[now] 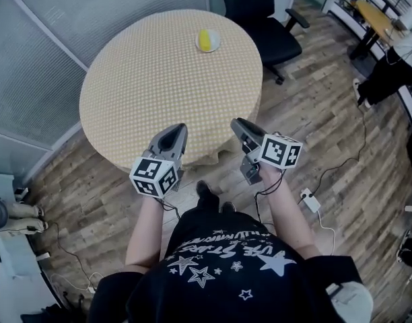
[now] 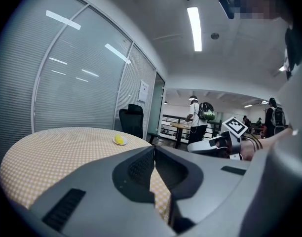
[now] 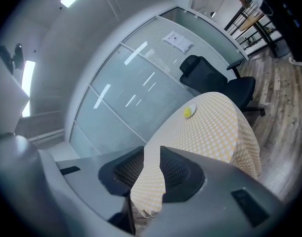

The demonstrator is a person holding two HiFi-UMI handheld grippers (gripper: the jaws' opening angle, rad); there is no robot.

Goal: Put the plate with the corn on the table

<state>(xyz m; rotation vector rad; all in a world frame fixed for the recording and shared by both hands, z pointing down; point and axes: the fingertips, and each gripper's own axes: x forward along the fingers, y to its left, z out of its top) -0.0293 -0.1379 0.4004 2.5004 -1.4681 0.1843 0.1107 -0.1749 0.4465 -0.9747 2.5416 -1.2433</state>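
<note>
A small white plate with the yellow corn [image 1: 207, 40] stands on the far side of the round table [image 1: 145, 93], which is covered with a yellow checked cloth. Both grippers hover near the table's front edge, well short of the plate. My left gripper [image 1: 178, 130] has its jaw tips touching and nothing between them. My right gripper [image 1: 237, 124] shows a narrow gap between its jaws, and it is empty. The left gripper view has the plate [image 2: 120, 140] small and far beyond the left gripper [image 2: 154, 149]. The right gripper view shows the plate [image 3: 189, 112] far past the right gripper [image 3: 152, 149].
A black office chair [image 1: 263, 25] stands behind the table. A glass partition [image 1: 38, 66] runs along the left. Cables and a power strip [image 1: 310, 200] lie on the wood floor at the right. A desk [image 1: 374, 15] is at the back right. People [image 2: 198, 117] stand far off.
</note>
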